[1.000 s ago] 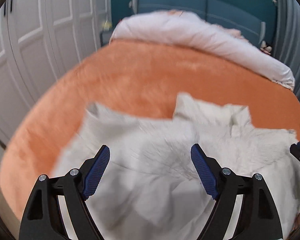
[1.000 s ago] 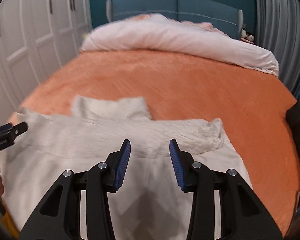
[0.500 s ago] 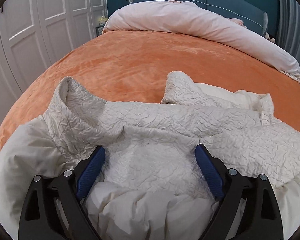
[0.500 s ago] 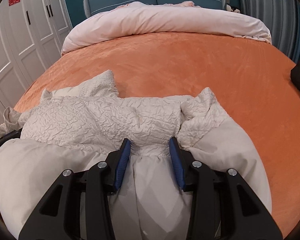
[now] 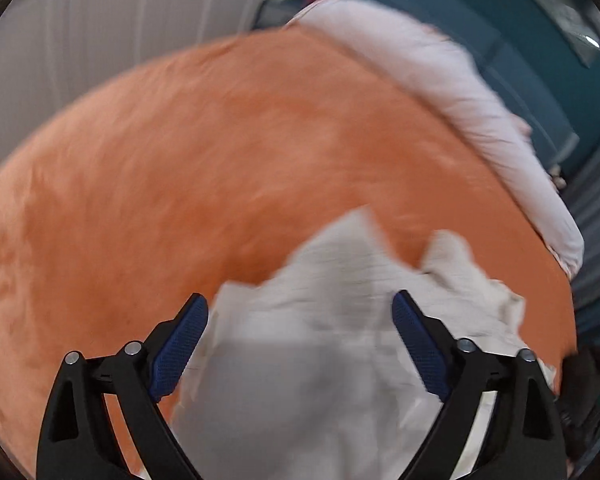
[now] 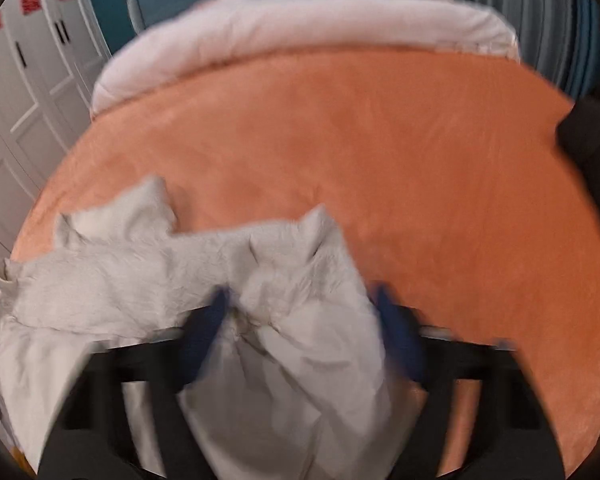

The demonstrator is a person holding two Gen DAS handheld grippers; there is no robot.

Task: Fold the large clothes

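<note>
Orange bed (image 6: pixel 420 160): you are spreading the cream garment (image 6: pixel 148 272), both jaws gaping wide, empty; regrasping an edge is coming next.

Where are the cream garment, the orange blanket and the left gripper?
cream garment (image 6: pixel 140 276): right wrist view, crinkled upper layer.
orange blanket (image 5: pixel 220 168): left wrist view, bare middle.
left gripper (image 5: pixel 300 344): left wrist view, midway between fingertips.

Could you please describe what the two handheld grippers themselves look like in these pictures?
The left gripper has black plastic fingers with triangular cut-outs, silver screw heads and dark-blue textured pads. The right gripper, motion-blurred, shows the same black frame and blue pads. No cables or markings are visible.
</note>
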